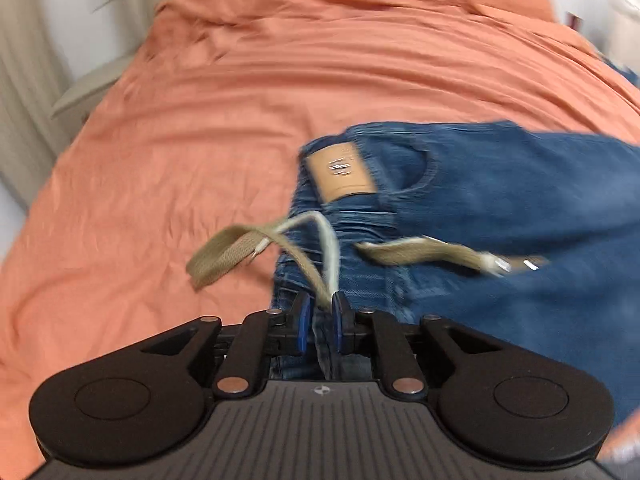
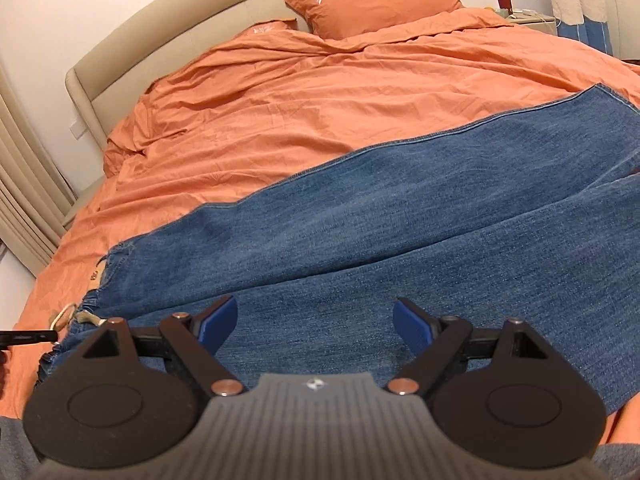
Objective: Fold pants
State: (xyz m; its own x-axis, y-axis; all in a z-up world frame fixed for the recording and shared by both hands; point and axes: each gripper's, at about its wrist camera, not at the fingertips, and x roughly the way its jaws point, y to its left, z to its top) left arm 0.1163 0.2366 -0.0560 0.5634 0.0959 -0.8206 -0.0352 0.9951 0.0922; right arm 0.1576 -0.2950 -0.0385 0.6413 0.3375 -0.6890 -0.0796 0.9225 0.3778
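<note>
Blue denim pants (image 2: 400, 216) lie on an orange bedspread (image 2: 280, 92), legs running to the right, waistband at the left. In the left wrist view my left gripper (image 1: 320, 312) is shut on the waistband (image 1: 344, 216) of the pants (image 1: 500, 200), beside a tan leather patch (image 1: 340, 172) and a beige drawstring (image 1: 224, 256). The view is motion-blurred. In the right wrist view my right gripper (image 2: 316, 320) is open and empty, just above the near pant leg. The left gripper's tip (image 2: 28, 338) shows at the left edge by the waistband.
Two orange pillows (image 2: 372, 0) and a beige headboard (image 2: 160, 28) are at the far end. A nightstand (image 2: 528, 16) with small items stands at the far right. A curtain (image 2: 24, 200) hangs at the left.
</note>
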